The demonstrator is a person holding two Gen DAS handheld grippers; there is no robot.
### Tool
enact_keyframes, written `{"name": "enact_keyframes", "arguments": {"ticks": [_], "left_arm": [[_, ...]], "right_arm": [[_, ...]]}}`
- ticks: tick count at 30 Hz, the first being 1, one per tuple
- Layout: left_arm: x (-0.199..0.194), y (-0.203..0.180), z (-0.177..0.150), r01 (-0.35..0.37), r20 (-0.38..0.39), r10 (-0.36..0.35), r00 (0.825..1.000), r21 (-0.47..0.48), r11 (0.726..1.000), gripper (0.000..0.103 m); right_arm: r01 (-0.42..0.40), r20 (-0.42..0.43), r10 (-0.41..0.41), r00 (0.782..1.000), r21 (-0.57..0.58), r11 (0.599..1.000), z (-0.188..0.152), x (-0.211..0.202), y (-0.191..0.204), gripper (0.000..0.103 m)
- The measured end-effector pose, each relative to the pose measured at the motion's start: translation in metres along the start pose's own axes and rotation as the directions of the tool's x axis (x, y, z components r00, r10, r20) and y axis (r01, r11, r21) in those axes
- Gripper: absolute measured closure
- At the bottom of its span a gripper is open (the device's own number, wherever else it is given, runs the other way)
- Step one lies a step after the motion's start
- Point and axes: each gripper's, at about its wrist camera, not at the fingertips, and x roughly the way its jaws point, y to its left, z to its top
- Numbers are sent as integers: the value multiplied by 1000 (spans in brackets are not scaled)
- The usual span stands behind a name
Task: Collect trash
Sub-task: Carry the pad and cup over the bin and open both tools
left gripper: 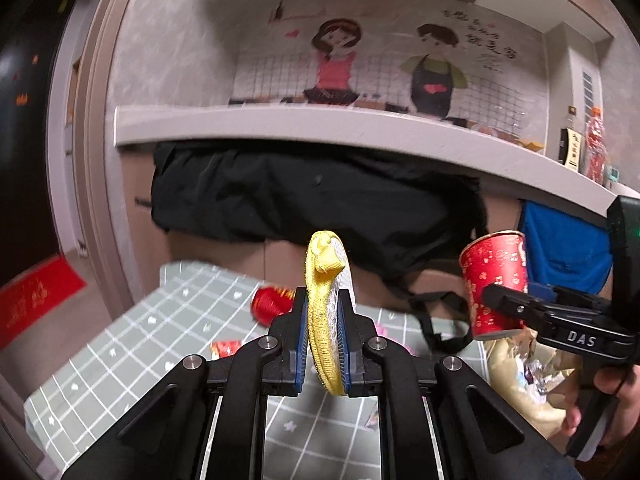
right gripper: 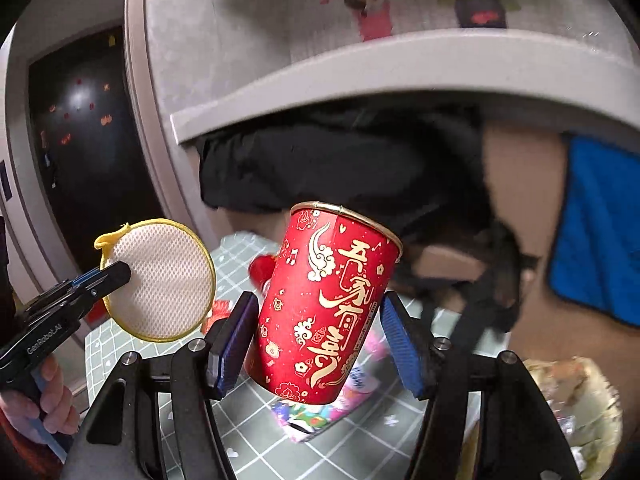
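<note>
Trash is already in both of your grippers, so the coming move turns on where the bag sits from each pair of jaws. Start on the left: your left gripper [left gripper: 325, 344] has its jaws pressed together on the yellow-rimmed mesh pad [left gripper: 326, 312], pinched edge-on, its disc standing up out of the pads with the long axis running away from you along the fingers. Below and beyond those jaws the checked tablecloth [left gripper: 132, 344] carries a fallen red cup [left gripper: 270, 306] and a small red wrapper [left gripper: 225, 348], both well apart from the pads and not yet picked up.

Move right: your right gripper [right gripper: 316, 332] pinches the red paper cup [right gripper: 326, 304] across its body, one pad on each side. The cup is tilted, rim up and leaning right, base low between the fingers. Its inside is hidden from both views, so you cannot tell whether it holds anything. Under the cup lies a colourful printed packet [right gripper: 316, 416] on the cloth.

Furthest right, low beside the right jaws, is the crumpled golden bag [right gripper: 576, 408]. It seems to hold foil scraps, though blur makes that uncertain. Your right gripper is the nearer one, so the cup looks set to go in first; the pad must cross over from the left.
</note>
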Motion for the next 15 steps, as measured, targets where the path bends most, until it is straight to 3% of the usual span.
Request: {"name": "enact_keyframes", "arguments": {"ticks": [9,15], "left_arm": [[-14,-69,18,80,42,-82,996,59,995,90],[-17,-115,23,162,60,-168,984,91,983,90]], "right_arm": [[62,104,-64,992,25,998,4,-69,-42,43],[137,130,-139,982,30,990,2,-107,-68,43]]}}
